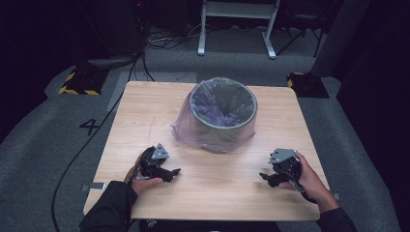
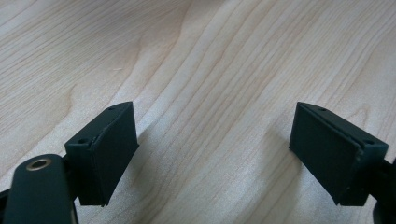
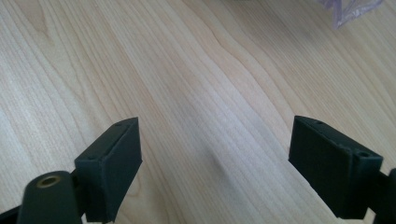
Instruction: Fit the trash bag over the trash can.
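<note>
in the high view, the left claw (image 1: 173, 171) and right claw (image 1: 265, 177) were held low over the near part of the wooden surface (image 1: 217, 193), well apart, each gripped by a hand. farther back, a grey bin (image 1: 223, 116) lined with a translucent purple bag (image 1: 181, 128) was seen standing near the surface's middle. in the left gripper view, the jaws were spread wide over bare wood, with nothing held. in the right gripper view, the jaws were likewise spread wide and empty, and a corner of the bag (image 3: 350, 10) was caught at the top edge.
</note>
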`<action>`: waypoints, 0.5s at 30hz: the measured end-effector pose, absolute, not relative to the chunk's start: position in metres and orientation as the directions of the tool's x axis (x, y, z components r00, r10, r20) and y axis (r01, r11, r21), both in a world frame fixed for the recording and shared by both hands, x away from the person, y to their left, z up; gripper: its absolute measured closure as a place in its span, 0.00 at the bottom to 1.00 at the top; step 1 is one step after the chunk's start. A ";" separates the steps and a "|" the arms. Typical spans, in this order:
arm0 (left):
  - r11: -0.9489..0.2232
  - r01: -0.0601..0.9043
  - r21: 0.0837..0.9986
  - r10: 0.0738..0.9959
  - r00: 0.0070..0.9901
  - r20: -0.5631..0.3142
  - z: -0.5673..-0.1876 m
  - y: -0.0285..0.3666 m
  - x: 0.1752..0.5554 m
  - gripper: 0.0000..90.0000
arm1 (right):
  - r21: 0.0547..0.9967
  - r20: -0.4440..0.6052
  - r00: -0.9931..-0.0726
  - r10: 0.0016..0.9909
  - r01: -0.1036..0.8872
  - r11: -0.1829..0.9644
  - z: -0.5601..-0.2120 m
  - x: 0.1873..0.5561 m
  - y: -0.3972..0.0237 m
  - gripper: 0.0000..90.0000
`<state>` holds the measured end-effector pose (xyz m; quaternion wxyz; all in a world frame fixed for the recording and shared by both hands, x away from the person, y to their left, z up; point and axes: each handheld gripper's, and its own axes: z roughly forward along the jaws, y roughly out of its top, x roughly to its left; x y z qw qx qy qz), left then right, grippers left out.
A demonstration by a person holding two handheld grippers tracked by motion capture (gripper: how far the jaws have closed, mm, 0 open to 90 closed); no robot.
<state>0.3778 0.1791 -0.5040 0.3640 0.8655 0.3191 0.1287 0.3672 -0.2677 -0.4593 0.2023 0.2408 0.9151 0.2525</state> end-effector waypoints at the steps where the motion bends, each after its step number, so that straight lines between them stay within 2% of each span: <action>1: -0.531 0.459 0.712 0.646 0.763 -0.010 -0.504 0.179 0.378 0.16 | 0.564 -0.247 -0.800 0.547 0.340 0.752 -0.460 0.366 -0.269 0.19; 15: -0.531 0.459 0.712 0.646 0.763 -0.010 -0.504 0.179 0.378 0.16 | 0.641 -0.191 -0.761 0.620 0.382 0.666 -0.472 0.356 -0.292 0.19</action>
